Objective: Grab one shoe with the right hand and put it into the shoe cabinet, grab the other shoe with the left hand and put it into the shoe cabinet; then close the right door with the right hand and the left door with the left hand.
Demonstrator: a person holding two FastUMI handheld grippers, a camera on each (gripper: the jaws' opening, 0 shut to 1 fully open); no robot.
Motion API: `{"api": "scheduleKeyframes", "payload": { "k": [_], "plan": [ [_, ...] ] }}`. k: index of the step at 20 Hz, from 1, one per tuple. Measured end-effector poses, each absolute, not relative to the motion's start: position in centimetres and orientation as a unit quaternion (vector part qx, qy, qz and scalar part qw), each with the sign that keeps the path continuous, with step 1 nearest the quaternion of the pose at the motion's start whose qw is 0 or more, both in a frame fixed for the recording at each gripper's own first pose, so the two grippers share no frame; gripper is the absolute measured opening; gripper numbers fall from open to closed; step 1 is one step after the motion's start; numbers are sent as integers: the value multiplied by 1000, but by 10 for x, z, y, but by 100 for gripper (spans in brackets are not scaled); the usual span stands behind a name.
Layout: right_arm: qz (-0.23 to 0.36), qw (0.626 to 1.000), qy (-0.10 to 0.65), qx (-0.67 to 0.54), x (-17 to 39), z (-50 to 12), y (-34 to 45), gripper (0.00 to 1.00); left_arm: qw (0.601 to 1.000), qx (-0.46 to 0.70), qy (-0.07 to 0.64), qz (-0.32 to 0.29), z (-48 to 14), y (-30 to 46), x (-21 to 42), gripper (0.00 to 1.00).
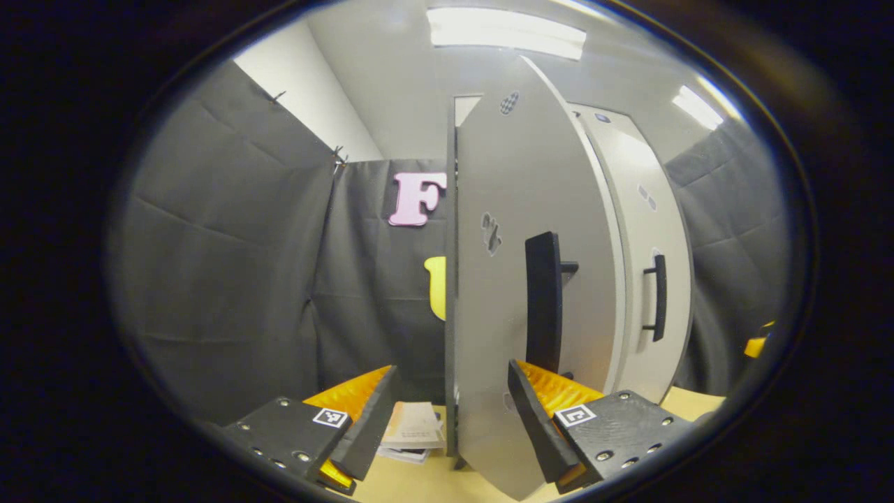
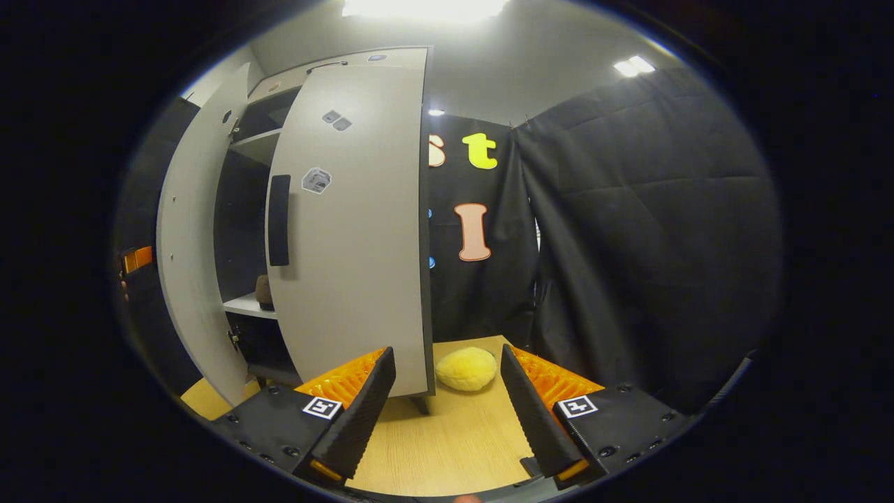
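Left gripper (image 1: 447, 419) fingers are spread wide, straddling the thin edge of the grey left cabinet door (image 1: 531, 293) mid-frame. The right door (image 2: 356, 230) stands ajar too, dark gap between them. Right gripper (image 2: 447, 412) is also wide, empty over the light wooden worktop (image 2: 447, 440). A brown shoe (image 2: 263, 290) sits on the white shelf (image 2: 244, 305), centre-left.

Grey cabinet doors (image 2: 349, 230) ajar — shoe (image 2: 263, 290) shelved

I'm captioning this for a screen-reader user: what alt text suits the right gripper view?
A pale shoe cabinet stands on a wooden table with both doors ajar, a shoe on its shelf. The right gripper, jaws open, faces the right door's edge; a yellow fluffy object lies beside it.
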State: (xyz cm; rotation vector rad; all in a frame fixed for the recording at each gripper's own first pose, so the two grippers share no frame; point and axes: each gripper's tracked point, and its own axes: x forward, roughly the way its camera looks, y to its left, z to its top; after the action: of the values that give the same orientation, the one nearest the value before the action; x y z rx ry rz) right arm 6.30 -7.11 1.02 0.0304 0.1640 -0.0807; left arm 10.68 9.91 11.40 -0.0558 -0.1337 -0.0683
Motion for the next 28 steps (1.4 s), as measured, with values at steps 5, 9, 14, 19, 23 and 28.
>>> {"api": "scheduleKeyframes", "payload": {
  "k": [5, 9, 14, 19, 23, 28],
  "plan": [
    [-38, 995, 87, 8, 56, 7, -73, 96, 994, -39, -72, -66, 117, 49, 129, 96],
    [-32, 995, 95, 11, 51, 1, -68, 96, 993, -41, -69, -85, 117, 12, 149, 96],
    [-16, 995, 97, 12, 50, -1, -57, 96, 993, -32, -68, -92, 115, 6, 148, 91],
    [3, 997, 73, 16, 52, 16, -48, 96, 994, -10, -73, -83, 112, 27, 112, 93],
    [22, 998, 52, 12, 48, 31, -40, 96, 996, 8, -66, -66, 103, 53, 74, 91],
    [45, 998, 35, 10, 33, 42, -28, 96, 997, 13, -57, -45, 94, 78, 28, 91]
  ]
}}
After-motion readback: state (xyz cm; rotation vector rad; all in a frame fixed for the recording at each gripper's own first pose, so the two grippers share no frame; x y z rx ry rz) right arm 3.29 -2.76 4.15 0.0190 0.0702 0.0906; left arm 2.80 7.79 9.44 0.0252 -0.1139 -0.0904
